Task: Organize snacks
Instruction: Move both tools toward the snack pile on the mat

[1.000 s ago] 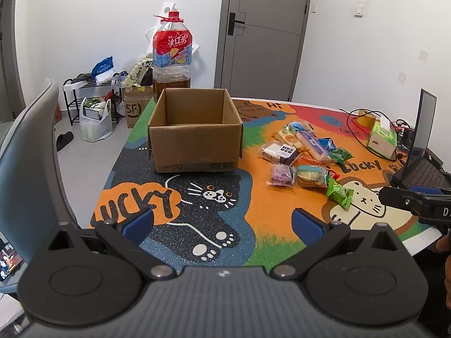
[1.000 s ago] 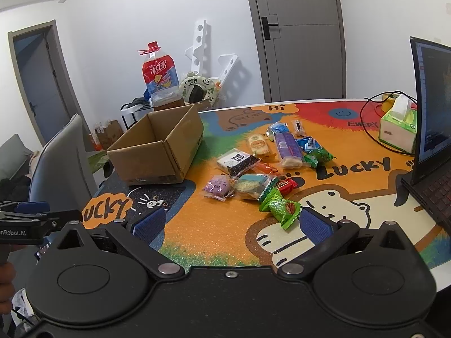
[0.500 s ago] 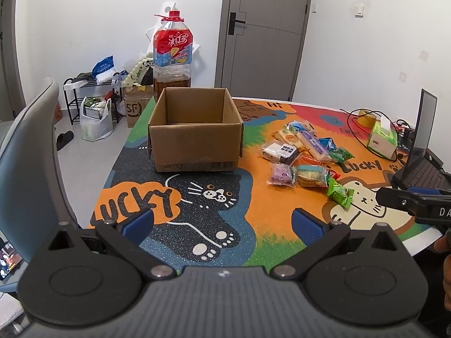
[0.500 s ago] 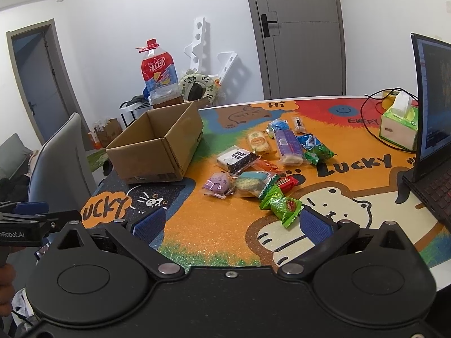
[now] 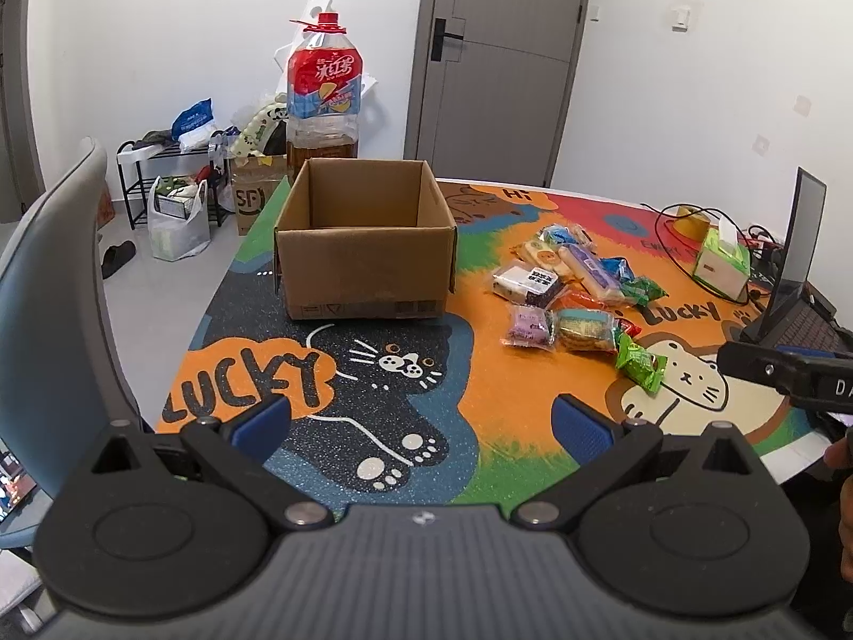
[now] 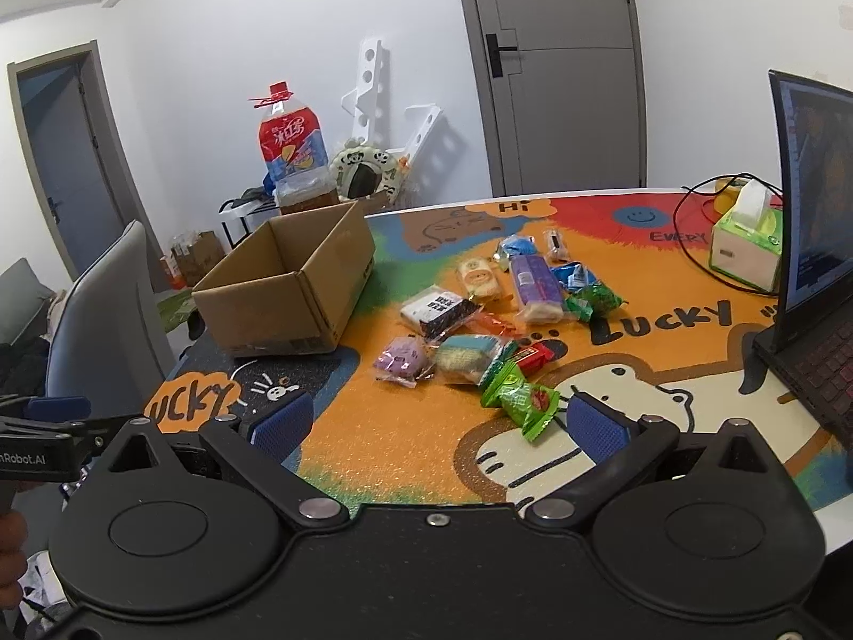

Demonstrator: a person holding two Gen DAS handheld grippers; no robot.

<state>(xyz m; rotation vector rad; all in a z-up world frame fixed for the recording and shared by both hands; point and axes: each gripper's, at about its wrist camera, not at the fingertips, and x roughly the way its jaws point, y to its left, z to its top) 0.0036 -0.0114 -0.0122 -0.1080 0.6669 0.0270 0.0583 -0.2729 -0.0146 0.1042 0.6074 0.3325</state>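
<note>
Nearest in each wrist view are that gripper's two blue pads, spread wide with nothing between them: the left gripper (image 5: 421,421) hangs over the near edge of the mat (image 5: 330,426), above the black cat drawing, and the right gripper (image 6: 437,421) is likewise agape over the orange and cream part of the mat. Each gripper shows at the side of the other's view, held by a hand at the frame edge.

Just beyond the right gripper's right pad (image 6: 594,424) lies one green packet (image 6: 520,397), the closest of the snacks. Behind it, touching or overlapping, are one red packet (image 6: 530,356), one teal-topped cake pack (image 6: 466,354) and one purple pack (image 6: 401,360). Farther on lie one black-and-white pack (image 6: 438,309), one orange wrapper (image 6: 493,324), one cream biscuit pack (image 6: 477,280), one long purple pack (image 6: 533,285), one dark green packet (image 6: 596,298), two blue wrappers (image 6: 573,274) (image 6: 514,245) and one small brown bar (image 6: 556,242). That makes about twelve, all loose on the mat; overlaps make the count uncertain.

Left of the heap, well apart from it, stands one open cardboard box (image 5: 365,250), upright; the part of its inside that shows is bare. One big bottle (image 5: 322,101) stands right behind it.

At the right are one laptop (image 6: 810,266), one tissue box (image 6: 746,245) and a black cable (image 6: 693,234). One grey chair (image 5: 48,293) stands at the left, and a grey door (image 5: 501,64) is at the back.
</note>
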